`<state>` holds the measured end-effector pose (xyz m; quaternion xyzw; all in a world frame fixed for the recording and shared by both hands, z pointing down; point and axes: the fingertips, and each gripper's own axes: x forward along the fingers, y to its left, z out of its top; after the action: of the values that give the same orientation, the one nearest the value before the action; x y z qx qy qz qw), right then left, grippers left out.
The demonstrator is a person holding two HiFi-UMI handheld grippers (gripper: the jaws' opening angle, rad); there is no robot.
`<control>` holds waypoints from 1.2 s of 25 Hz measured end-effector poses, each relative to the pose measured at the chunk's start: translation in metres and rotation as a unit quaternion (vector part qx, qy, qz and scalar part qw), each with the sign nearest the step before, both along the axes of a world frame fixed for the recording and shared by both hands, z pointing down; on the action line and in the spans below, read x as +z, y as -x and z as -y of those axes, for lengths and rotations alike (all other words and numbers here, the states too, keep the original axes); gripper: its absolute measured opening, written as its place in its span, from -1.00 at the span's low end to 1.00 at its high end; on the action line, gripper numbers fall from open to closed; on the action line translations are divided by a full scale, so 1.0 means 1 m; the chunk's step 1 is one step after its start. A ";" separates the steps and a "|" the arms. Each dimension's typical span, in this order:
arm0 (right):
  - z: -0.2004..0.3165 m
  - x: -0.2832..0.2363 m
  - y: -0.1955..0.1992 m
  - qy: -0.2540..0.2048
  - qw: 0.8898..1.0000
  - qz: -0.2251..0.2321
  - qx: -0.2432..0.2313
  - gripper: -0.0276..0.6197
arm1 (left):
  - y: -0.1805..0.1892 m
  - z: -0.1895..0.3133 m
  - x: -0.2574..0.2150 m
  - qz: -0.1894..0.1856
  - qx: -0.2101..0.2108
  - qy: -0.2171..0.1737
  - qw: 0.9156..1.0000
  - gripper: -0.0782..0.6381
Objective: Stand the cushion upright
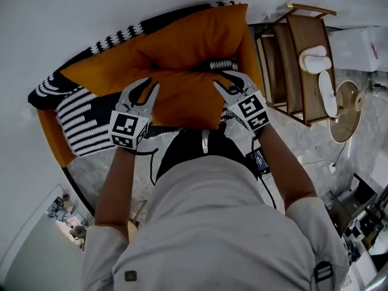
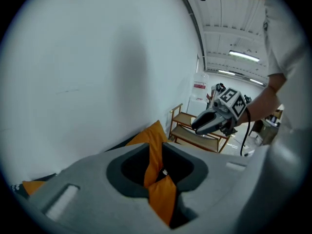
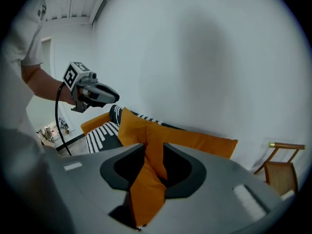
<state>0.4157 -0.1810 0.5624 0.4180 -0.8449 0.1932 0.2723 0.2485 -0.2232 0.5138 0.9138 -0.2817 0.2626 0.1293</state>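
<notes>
cushion (image 1: 182, 59) | fold between left gripper (image 1: 144, 93) jaws | another between right gripper (image 1: 227, 85) jaws

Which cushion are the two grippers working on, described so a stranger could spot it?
Find the orange sofa against the white wall. On its seat, between the left gripper and right gripper, lies the plain orange cushion. Unlike the black-and-white striped cushion beside it, it has no pattern, and it sits nearer the person than the orange back cushion.
</notes>
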 end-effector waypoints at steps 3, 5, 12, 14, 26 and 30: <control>0.010 0.034 0.000 0.023 1.000 -0.010 -0.004 -0.46 | 0.002 0.011 0.038 0.029 0.030 0.019 0.999 -0.49; 0.013 0.059 -0.002 0.044 0.999 -0.017 -0.008 -0.42 | 0.004 0.016 0.060 0.047 0.049 0.030 0.997 -0.45; 0.015 0.143 -0.010 0.109 0.992 -0.053 -0.033 -0.29 | 0.009 0.027 0.138 0.110 0.107 0.061 0.986 -0.32; 0.013 0.164 -0.010 0.121 0.989 -0.068 -0.049 -0.27 | 0.010 0.028 0.156 0.127 0.123 0.066 0.982 -0.31; 0.004 0.277 -0.009 0.197 0.968 -0.120 -0.102 -0.15 | 0.023 0.030 0.277 0.218 0.188 0.131 0.949 -0.18; -0.003 0.307 0.004 0.226 0.959 -0.131 -0.109 -0.10 | 0.040 0.032 0.308 0.247 0.209 0.137 0.936 -0.15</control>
<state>0.4119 -0.1775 0.8696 0.2730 -0.7763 0.2917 0.4875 0.2084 -0.2551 0.8217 0.8321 -0.0683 0.5368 0.1218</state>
